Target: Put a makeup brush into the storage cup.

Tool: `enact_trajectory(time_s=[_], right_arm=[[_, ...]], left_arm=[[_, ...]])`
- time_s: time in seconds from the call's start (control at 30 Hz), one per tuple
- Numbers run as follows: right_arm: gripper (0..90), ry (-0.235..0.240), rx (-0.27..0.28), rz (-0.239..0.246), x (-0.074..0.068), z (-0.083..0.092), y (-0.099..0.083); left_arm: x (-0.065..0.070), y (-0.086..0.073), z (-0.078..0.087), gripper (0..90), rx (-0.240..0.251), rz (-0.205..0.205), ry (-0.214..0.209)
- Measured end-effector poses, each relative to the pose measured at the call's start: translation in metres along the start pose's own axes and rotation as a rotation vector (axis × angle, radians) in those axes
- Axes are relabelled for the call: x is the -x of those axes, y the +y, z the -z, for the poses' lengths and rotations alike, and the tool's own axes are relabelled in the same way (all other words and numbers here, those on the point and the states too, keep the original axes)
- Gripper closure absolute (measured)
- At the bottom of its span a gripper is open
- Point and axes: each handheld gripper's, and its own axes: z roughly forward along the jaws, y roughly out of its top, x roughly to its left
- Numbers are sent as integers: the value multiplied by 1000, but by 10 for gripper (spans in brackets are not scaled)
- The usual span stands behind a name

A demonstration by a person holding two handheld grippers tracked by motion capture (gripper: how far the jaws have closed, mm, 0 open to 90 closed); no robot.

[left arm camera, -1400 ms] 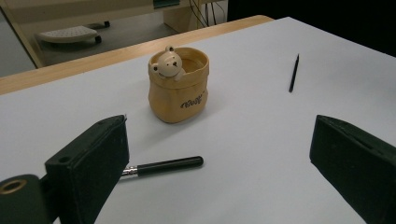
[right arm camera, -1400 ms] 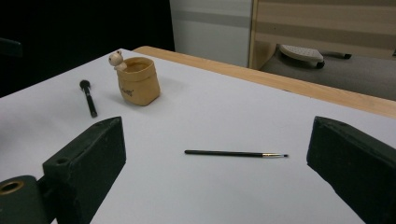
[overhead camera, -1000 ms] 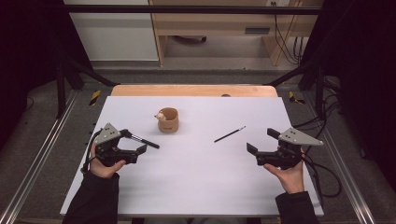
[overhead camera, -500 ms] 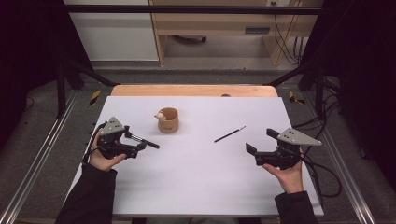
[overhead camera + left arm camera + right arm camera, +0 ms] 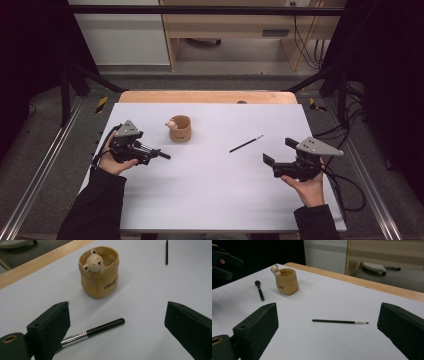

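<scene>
Landmark: tan ceramic sack-shaped cup with a bear head on its rim (image 5: pixel 179 129), standing upright on the white tabletop (image 5: pixel 210 195).
Left tongs (image 5: pixel 156 153): released, jaws wide apart, just over the black-handled brush with a silver ferrule (image 5: pixel 96 331), which lies near the cup's front-left.
Right tongs (image 5: pixel 276 159): released, holding nothing, well right of the cup.
Thin black pencil-like brush (image 5: pixel 246 143): lying flat, between the cup and the right tongs.
</scene>
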Motion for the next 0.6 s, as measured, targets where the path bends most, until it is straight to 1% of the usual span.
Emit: enact_trajectory(time_s=[0.03, 0.13, 0.27, 0.3, 0.47, 0.5, 0.57, 0.6], right_arm=[[40, 0, 1, 3, 0, 0, 0], [39, 0, 2, 2, 0, 1, 0], [39, 2, 5, -3, 0, 1, 0], [38, 2, 3, 0, 0, 1, 0], [38, 2, -1, 0, 0, -1, 0], [37, 2, -1, -1, -1, -1, 0], [38, 2, -2, 0, -1, -1, -1], [38, 0, -4, 0, 0, -1, -1]], left_arm=[[-2, -1, -3, 54, -12, -4, 0], [-4, -2, -5, 54, -21, -7, 2], [-7, -4, -12, 55, -46, -15, 6], [-8, -5, -14, 55, -51, -12, 5], [-10, -7, -26, 58, -97, -26, 15], [-10, -8, -32, 58, -116, -33, 17], [-11, -8, -35, 58, -125, -37, 18], [-12, -10, -40, 58, -148, -45, 19]])
